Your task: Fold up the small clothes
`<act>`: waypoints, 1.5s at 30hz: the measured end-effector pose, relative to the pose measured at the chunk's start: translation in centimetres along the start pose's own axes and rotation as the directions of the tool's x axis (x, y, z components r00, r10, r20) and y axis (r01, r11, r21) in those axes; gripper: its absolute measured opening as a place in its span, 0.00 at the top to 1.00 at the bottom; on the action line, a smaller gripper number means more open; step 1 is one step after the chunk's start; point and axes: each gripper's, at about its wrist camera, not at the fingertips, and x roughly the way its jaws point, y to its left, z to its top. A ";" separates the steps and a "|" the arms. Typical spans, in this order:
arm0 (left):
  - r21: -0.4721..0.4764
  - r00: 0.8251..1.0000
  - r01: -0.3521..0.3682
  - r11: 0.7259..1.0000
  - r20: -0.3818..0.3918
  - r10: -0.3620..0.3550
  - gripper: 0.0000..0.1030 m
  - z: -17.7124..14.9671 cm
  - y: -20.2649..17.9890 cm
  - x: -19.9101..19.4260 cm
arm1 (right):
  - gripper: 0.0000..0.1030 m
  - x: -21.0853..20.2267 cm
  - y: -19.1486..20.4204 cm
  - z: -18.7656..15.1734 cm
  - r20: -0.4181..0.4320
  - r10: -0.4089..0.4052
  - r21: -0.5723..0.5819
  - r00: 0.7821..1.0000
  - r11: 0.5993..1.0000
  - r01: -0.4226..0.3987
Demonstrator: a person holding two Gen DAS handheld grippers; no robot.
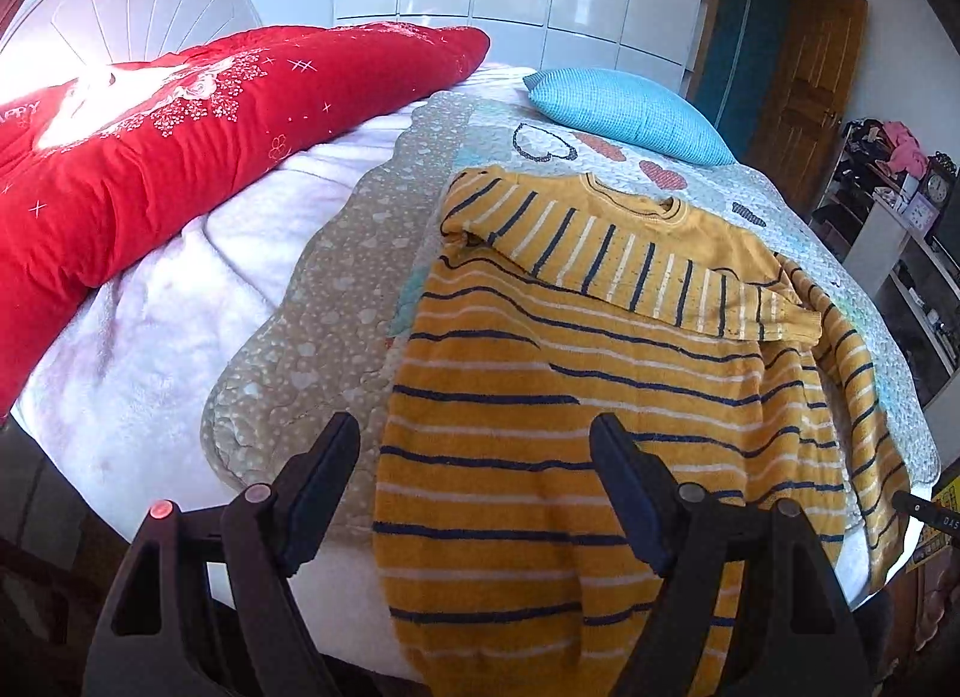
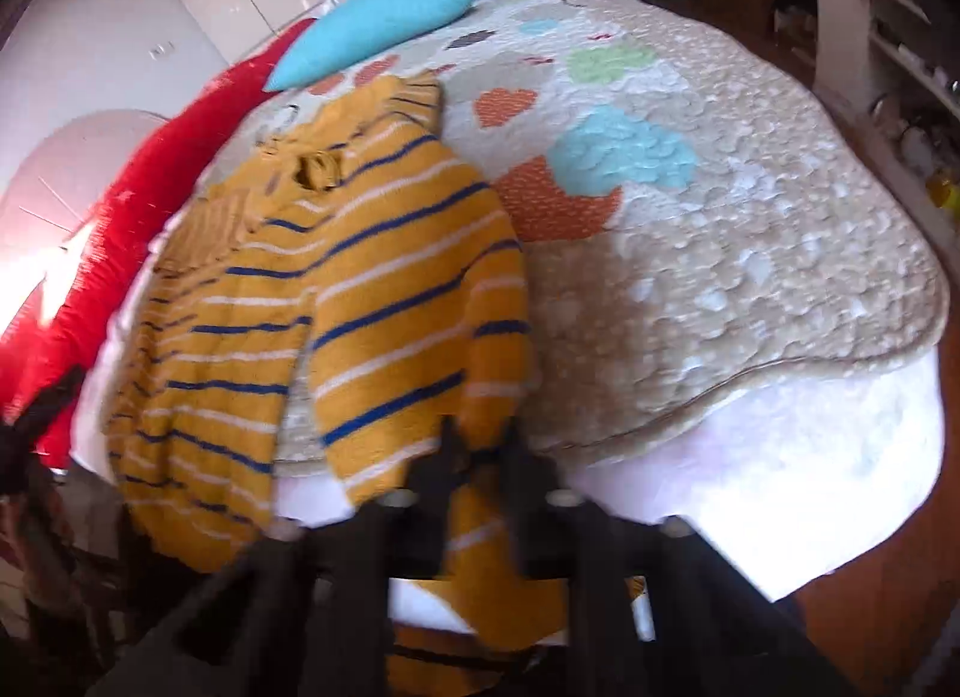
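Clearly no containers: left gripper (image 1: 474, 445) jaws apart above the sweater (image 1: 570, 373); right gripper (image 2: 480, 445) clamps its sleeve.

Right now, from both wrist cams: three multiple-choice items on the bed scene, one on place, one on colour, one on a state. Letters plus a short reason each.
1. Where does the blue pillow lie?
A. on the quilt beyond the sweater's collar
B. under the sweater
C. on the floor

2. What colours are the stripes on the mustard sweater?
A. red and green
B. navy and white
C. black only

3. How does the left gripper stand?
A. shut on a sleeve
B. open, nothing between its fingers
C. shut on the pillow

Answers:
1 A, it rests past the neckline.
2 B, dark blue and white bands alternate.
3 B, the fingers are spread above the sweater.
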 end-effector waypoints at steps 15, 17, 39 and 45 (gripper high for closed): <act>-0.005 1.000 0.016 1.000 0.014 -0.016 0.24 0.2 -0.5 -1.0 | 0.40 -10.4 -12.4 5.9 0.226 -0.432 0.373 0.873 0.866 0.332; -0.007 1.000 0.020 1.000 0.003 -0.020 0.24 0.1 -0.4 -0.6 | 0.37 -10.3 -12.6 3.9 0.261 -0.297 0.425 0.919 0.890 0.167; -0.042 0.999 0.035 0.999 -0.014 -0.035 0.24 -1.0 1.4 -0.6 | 0.86 -7.0 -12.2 1.8 0.333 -0.393 0.567 0.857 0.810 0.151; -0.082 0.999 0.048 0.995 -0.001 -0.048 0.24 -1.3 2.9 -1.1 | 0.80 -8.3 -12.2 3.9 0.282 -0.485 0.572 0.828 0.778 0.262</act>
